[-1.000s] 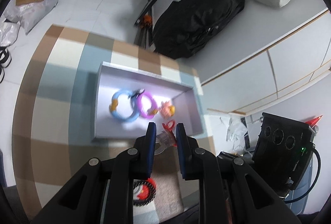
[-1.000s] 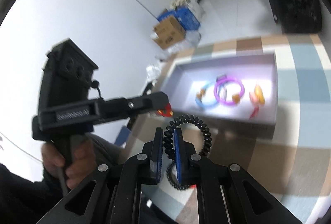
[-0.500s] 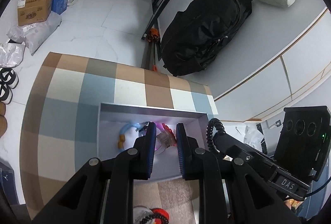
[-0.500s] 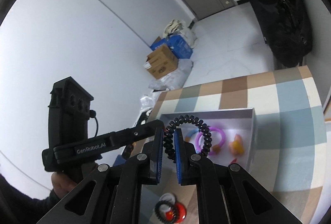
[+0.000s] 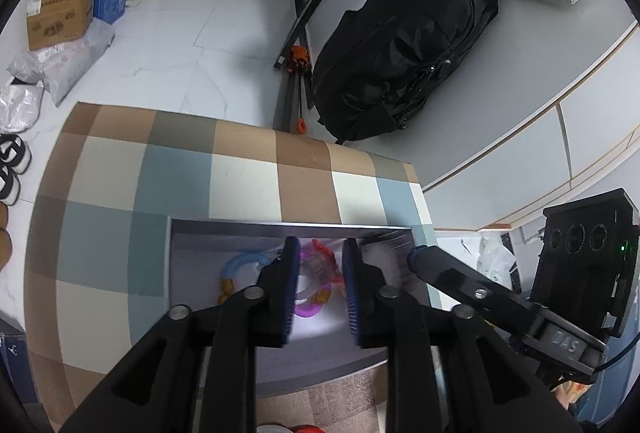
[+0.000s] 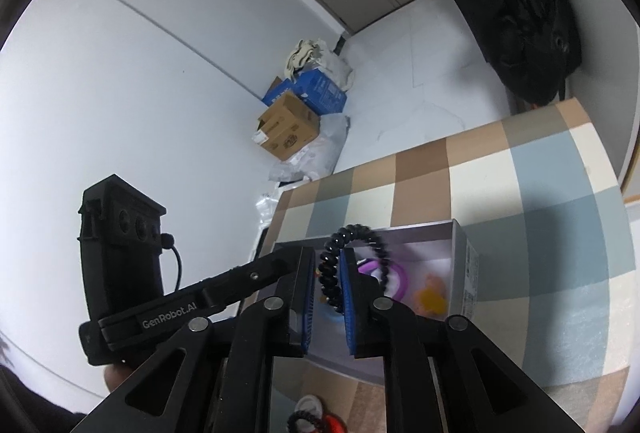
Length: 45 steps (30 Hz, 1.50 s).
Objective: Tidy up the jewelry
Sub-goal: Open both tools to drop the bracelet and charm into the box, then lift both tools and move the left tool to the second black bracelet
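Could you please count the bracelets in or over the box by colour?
Blue bracelet: 1
Purple bracelet: 1
Clear bracelet, in left tongs: 1
Black bracelet, in right tongs: 1
Total: 4

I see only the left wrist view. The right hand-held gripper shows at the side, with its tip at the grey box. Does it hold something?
Observer: Yes. The right hand-held gripper is shut on a black coil bracelet.
Operator: Where is the bracelet against the box?
Observer: Its loop stands above the fingertips, seen against the inside of the grey box, with the purple ring behind it.
Operator: Is anything left outside?
Observer: Yes. A smaller black coil lies on the table beside a red piece, on the near side of the box.
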Tool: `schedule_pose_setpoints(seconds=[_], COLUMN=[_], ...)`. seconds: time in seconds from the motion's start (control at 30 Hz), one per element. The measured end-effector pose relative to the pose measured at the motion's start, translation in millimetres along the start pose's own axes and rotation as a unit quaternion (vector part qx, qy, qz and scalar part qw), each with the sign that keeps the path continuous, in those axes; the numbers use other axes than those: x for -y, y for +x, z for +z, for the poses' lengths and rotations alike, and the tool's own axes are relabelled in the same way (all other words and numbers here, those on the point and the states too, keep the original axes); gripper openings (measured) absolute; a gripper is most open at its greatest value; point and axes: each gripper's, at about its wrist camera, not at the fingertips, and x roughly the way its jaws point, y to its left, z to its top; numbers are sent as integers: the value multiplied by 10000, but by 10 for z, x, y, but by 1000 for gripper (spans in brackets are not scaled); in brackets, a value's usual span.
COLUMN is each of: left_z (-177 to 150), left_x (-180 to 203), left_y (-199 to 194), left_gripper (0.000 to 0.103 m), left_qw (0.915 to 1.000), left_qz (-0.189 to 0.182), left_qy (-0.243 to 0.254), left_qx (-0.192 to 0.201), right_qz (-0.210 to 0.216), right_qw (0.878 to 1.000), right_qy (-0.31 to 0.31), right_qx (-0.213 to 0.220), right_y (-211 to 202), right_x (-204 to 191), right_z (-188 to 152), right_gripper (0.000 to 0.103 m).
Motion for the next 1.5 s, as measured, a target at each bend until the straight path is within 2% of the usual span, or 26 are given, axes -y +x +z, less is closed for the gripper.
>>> schedule_pose_setpoints(seconds=[0.03, 0.07, 0.1, 0.2, 0.27, 0.3, 0.4, 0.5, 0.67, 0.73, 1.03, 1.2, 1.27, 1.5], left_z=[-5, -9, -18, -21, -32, -35, -53, -83, -198, -236, -472, -618, -669, -829], left_x=[-13, -22, -37, -47, -56, -50, -46, -33, -3, 5, 47, 91, 88, 149], left_y=[-4, -12, -34, -51, -64, -66, -122, -190, -337, -363, -474, -526, -554, -639], left_gripper=[35, 45, 48, 51, 58, 58, 59, 60, 72, 72, 73, 75, 82, 82], left_qw=[10000, 9999, 9998, 9996, 9994, 9994, 9994, 9993, 9988, 9985, 9957, 9928, 9920, 9884], left_qz=[-38, -92, -145, -195, -223, -223, -176, -145, 31, 77, 579, 823, 886, 1125], left_qy=[-51, -110, -149, -202, -246, -255, -277, -263, -134, -90, 202, 396, 419, 652], left_qx=[-21, 13, 51, 30, -1, 18, 115, 224, 467, 525, 699, 781, 797, 790], right_qz=[16, 49, 80, 79, 37, 15, -26, -97, -218, -285, -521, -612, -647, -769], right_qw=[10000, 9999, 9999, 9997, 9996, 9995, 9993, 9991, 9991, 9988, 9962, 9946, 9941, 9926], right_qy=[24, 59, 77, 88, 116, 131, 162, 120, -60, -149, -538, -646, -667, -717], right_qx=[9, 64, 119, 220, 256, 271, 336, 389, 365, 372, 446, 527, 563, 608], right_y=[-17, -48, -80, -152, -187, -196, -241, -299, -345, -364, -470, -533, -556, -607], right_x=[1, 6, 6, 8, 23, 30, 53, 48, -1, -37, -176, -213, -225, -263], right_z=[3, 6, 7, 14, 10, 9, -8, -30, -103, -146, -340, -413, -441, -530], right_gripper=[34, 38, 44, 48, 55, 63, 68, 79, 88, 92, 102, 103, 103, 103])
